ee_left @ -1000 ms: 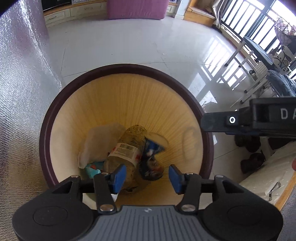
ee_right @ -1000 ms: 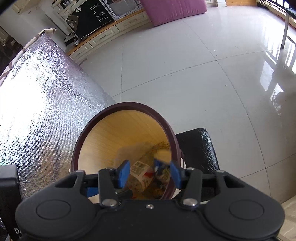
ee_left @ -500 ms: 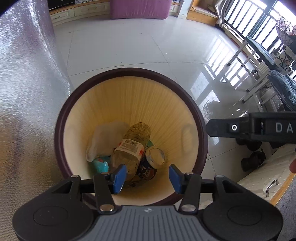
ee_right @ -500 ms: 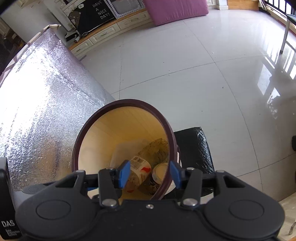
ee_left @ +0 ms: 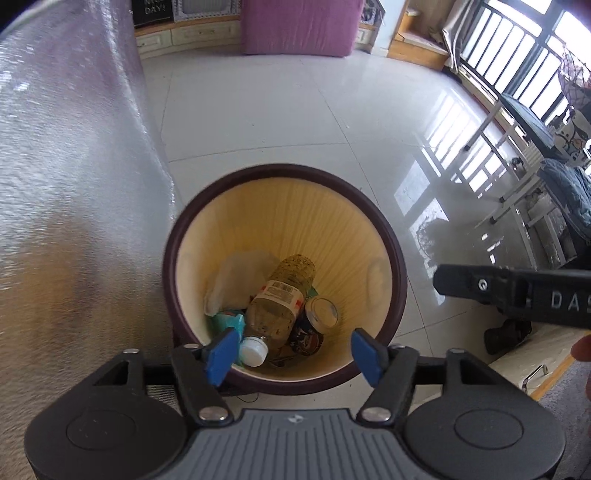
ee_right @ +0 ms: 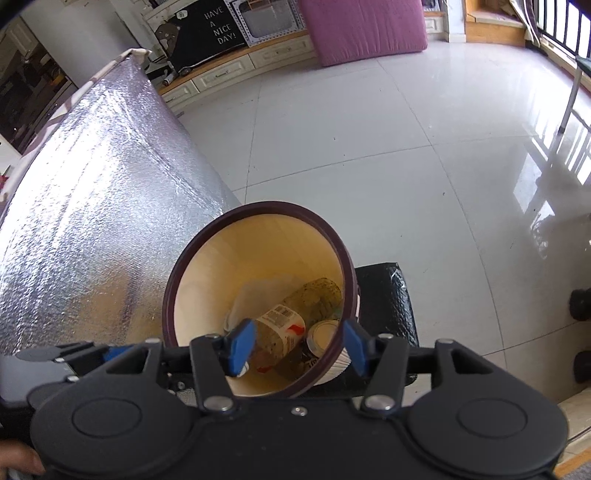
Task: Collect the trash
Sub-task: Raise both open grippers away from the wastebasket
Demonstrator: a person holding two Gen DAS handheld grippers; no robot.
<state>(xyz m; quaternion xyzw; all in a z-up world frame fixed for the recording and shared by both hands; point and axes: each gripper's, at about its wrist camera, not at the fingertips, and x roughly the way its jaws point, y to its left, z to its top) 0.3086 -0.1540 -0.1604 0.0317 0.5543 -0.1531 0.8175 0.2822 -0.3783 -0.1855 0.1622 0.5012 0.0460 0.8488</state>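
Observation:
A round waste bin (ee_left: 388, 236) with a dark brown rim and pale yellow inside stands on the floor; it also shows in the right wrist view (ee_right: 207, 258). Inside lie a plastic bottle (ee_left: 280, 299) with a white cap, a can (ee_left: 321, 312), white paper (ee_left: 240, 277) and a teal scrap (ee_left: 227, 319). The bottle (ee_right: 284, 325) and can (ee_right: 321, 334) show in the right view too. My left gripper (ee_left: 295, 350) is open and empty above the bin's near rim. My right gripper (ee_right: 297, 345) is open and empty above the bin's near right rim.
A silver foil-covered surface (ee_left: 66, 221) runs along the left of the bin. A black bag (ee_right: 384, 291) lies behind the bin on the white tiled floor (ee_left: 277, 122). A purple cushion (ee_left: 295, 26) and low cabinets stand at the far wall. Chairs (ee_left: 532, 184) stand right.
Both grippers have risen and pulled back from the bin, so it looks smaller. The can that was falling has settled beside the bottle. Both grippers stay open.

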